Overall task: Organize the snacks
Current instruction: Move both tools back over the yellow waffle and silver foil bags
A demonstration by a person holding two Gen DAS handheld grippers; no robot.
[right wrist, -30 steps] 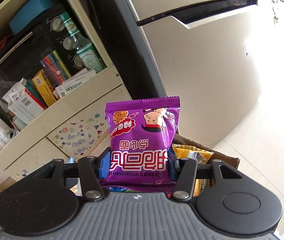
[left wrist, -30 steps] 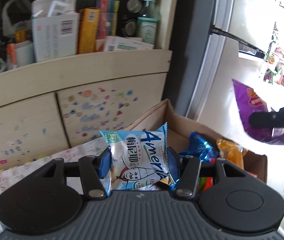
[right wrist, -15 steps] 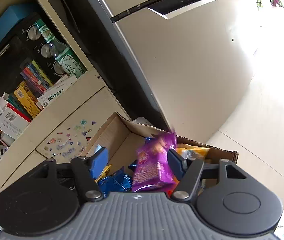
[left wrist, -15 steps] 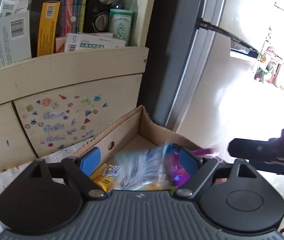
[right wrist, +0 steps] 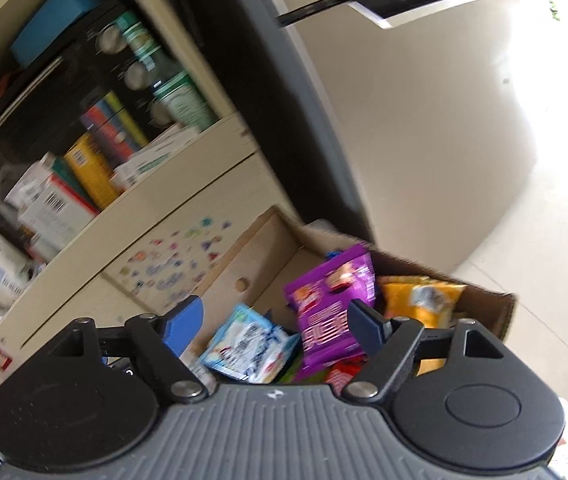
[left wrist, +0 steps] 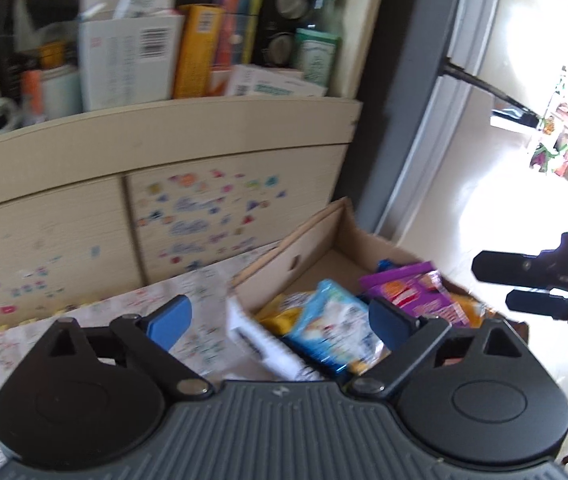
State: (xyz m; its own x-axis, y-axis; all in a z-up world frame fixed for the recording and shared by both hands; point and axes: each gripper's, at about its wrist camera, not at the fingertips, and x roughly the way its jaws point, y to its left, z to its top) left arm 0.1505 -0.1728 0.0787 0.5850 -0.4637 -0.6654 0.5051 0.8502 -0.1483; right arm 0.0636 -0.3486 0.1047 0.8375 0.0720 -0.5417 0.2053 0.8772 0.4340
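An open cardboard box (left wrist: 308, 240) (right wrist: 260, 248) lies on the floor by the cabinet. Inside it lie a light-blue snack bag (left wrist: 332, 328) (right wrist: 248, 340), a purple snack bag (left wrist: 412, 296) (right wrist: 332, 304) and an orange one (right wrist: 420, 300). My left gripper (left wrist: 280, 316) hovers above the box's near left end, its jaws opening with nothing pressed between the pads. My right gripper (right wrist: 280, 316) hangs over the box, jaws also opening and gripping nothing; its black fingers (left wrist: 524, 268) show at the right of the left wrist view.
A cream cabinet (left wrist: 164, 152) with stickers on its doors stands behind the box, its shelf crowded with cartons, a bottle (left wrist: 320, 40) and a black appliance. A fridge (right wrist: 424, 120) rises to the right. A patterned cloth (left wrist: 188, 308) lies left of the box.
Both grippers let go of their bags. The light-blue bag dropped from the left one and the purple bag from the right one, and both now lie in the box. Both sets of jaws spread wide.
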